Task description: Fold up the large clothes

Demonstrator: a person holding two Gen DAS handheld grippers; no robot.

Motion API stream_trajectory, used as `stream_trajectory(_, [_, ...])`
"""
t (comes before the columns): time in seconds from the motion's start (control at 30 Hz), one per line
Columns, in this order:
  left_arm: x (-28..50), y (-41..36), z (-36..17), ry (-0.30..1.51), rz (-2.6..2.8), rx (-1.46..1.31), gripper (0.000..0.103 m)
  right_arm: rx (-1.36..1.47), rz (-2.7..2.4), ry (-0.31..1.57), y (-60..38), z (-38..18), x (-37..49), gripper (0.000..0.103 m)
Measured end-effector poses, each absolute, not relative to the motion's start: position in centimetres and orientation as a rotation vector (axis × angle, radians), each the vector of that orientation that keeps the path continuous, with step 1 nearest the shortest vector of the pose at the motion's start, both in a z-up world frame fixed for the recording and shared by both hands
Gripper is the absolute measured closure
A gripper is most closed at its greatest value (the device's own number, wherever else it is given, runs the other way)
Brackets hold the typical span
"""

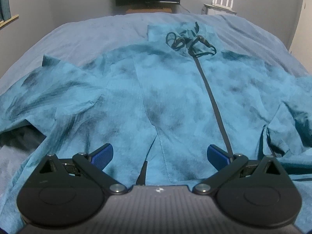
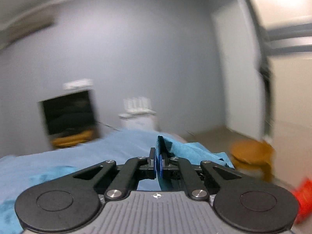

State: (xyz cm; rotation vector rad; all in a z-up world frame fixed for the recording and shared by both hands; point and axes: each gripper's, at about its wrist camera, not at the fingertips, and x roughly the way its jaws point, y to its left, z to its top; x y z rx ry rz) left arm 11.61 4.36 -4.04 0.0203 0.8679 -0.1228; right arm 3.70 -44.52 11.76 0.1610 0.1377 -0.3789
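Below the spread left jaws (image 1: 159,156), teal jacket (image 1: 156,89), right jaws (image 2: 158,161) pinching its edge.

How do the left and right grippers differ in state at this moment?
The left gripper has its jaws spread wide and holds nothing; the right gripper is shut on a fold of the teal jacket. The left hovers over the jacket's front; the right points toward the wall. Both have blue pads.

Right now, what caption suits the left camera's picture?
Open left tool hovering over a teal jacket spread on a bed.
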Motion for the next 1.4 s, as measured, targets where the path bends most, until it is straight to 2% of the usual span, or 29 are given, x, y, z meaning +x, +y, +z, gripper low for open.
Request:
stream_trajectory(0.17, [11.4, 4.8, -4.1, 0.857, -0.127, -0.002, 0.0, 0.067, -0.105, 0.103, -33.9, 15.8, 7.6, 0.099])
stream_trajectory(0.27, [11.3, 5.0, -4.1, 0.851, -0.133, -0.009, 0.0, 0.037, 0.049, 0.131, -28.1, 16.1, 10.1, 0.099])
stream_trajectory(0.37, [11.3, 5.2, -4.2, 0.848, -0.133, -0.021, 0.0, -0.005, 0.175, 0.194, -22.7, 14.6, 12.4, 0.099])
stream_trajectory(0.5, [11.4, 5.7, -4.3, 0.851, -0.133, -0.045, 0.0, -0.034, 0.345, 0.39, -17.2, 9.8, 15.8, 0.097])
stream_trajectory(0.53, [11.3, 5.7, -4.3, 0.851, -0.133, -0.049, 0.0, -0.047, 0.363, 0.449, -15.7, 8.2, 16.1, 0.09])
stream_trajectory(0.57, [11.3, 5.8, -4.3, 0.851, -0.133, -0.053, 0.0, -0.062, 0.377, 0.501, -14.5, 6.8, 16.1, 0.077])
stream_trajectory(0.63, [11.3, 5.9, -4.3, 0.85, -0.134, -0.058, 0.0, -0.072, 0.382, 0.589, -13.4, 4.3, 15.5, 0.059])
stream_trajectory(0.67, [11.3, 6.0, -4.4, 0.851, -0.134, -0.06, 0.0, -0.06, 0.381, 0.604, -12.8, 3.7, 15.5, 0.056])
stream_trajectory(0.73, [11.3, 5.9, -4.4, 0.854, -0.136, -0.062, 0.0, -0.015, 0.366, 0.63, -14.0, 3.0, 14.8, 0.055])
stream_trajectory(0.87, [11.8, 5.5, -4.3, 0.873, -0.149, -0.045, 0.0, 0.109, 0.268, 0.637, -19.3, 2.6, 14.6, 0.042])
stream_trajectory(0.93, [11.9, 4.9, -3.7, 0.86, -0.168, -0.031, 0.0, 0.153, 0.195, 0.638, -22.5, 2.5, 14.3, 0.04])
stream_trajectory(1.2, [14.4, -0.7, -1.3, 0.807, -0.273, 0.129, 0.0, 0.146, -0.041, 0.662, -30.2, -1.1, 14.2, 0.038])
stream_trajectory(1.4, [16.7, -5.8, -3.4, 0.877, -0.34, 0.179, 0.0, 0.199, -0.049, 0.705, -32.1, -4.6, 14.2, 0.037])
